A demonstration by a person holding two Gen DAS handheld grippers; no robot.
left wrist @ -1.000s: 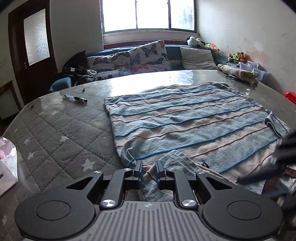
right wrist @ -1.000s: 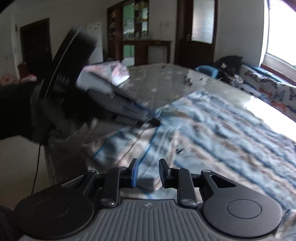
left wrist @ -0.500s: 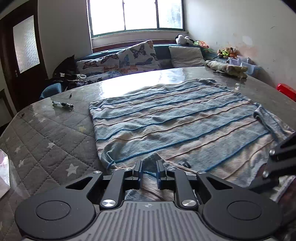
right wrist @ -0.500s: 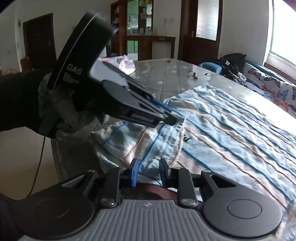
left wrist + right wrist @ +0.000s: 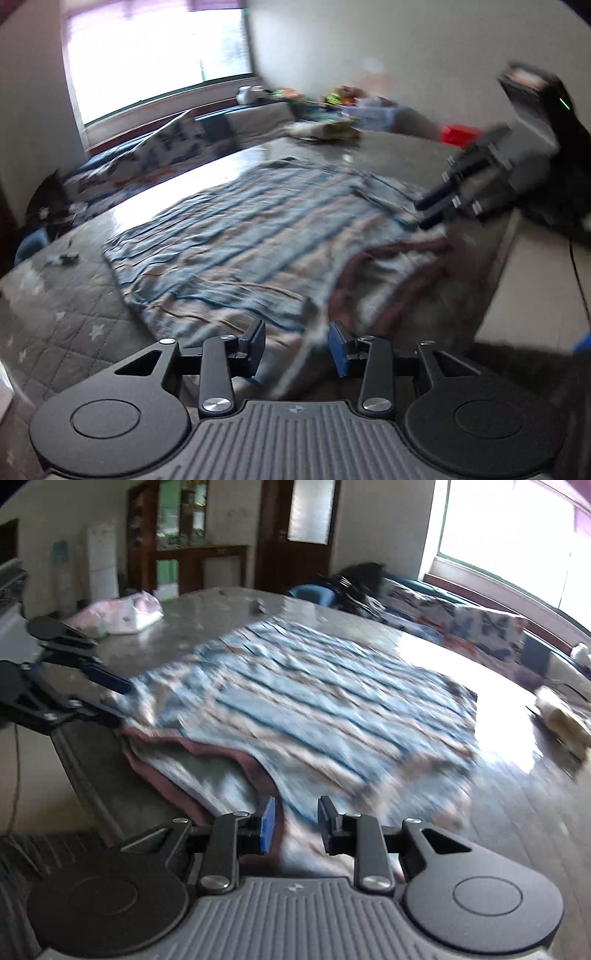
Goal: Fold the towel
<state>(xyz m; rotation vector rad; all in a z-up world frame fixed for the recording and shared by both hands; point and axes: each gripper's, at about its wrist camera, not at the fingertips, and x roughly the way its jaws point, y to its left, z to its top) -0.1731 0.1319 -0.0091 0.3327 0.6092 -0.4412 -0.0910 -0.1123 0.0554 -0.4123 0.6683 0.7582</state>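
Looking along my left gripper (image 5: 297,345), I see its jaws opening, standing well apart, with the near edge of the striped towel (image 5: 255,236) lying in the gap between them; the pads do not press on the cloth, though the blur makes the edge hard to trace. The towel is spread over the table (image 5: 74,332), its near right part folded over so a reddish-brown hem shows, hanging toward the table's edge. My right gripper (image 5: 430,212) sits at the right, at the towel's far-side corner, smeared by blur. A red thing (image 5: 460,133) lies far back on the table, and a window (image 5: 155,55) glows behind a cushioned bench (image 5: 177,147). From my right wrist, my right gripper (image 5: 295,821) has its jaws narrowly apart with towel (image 5: 314,701) cloth running between them; whether the pads truly pinch it I cannot tell. My left gripper (image 5: 118,698) reaches in from the left at the towel's corner. A pale bag (image 5: 122,613) rests farther back on the table (image 5: 498,794).
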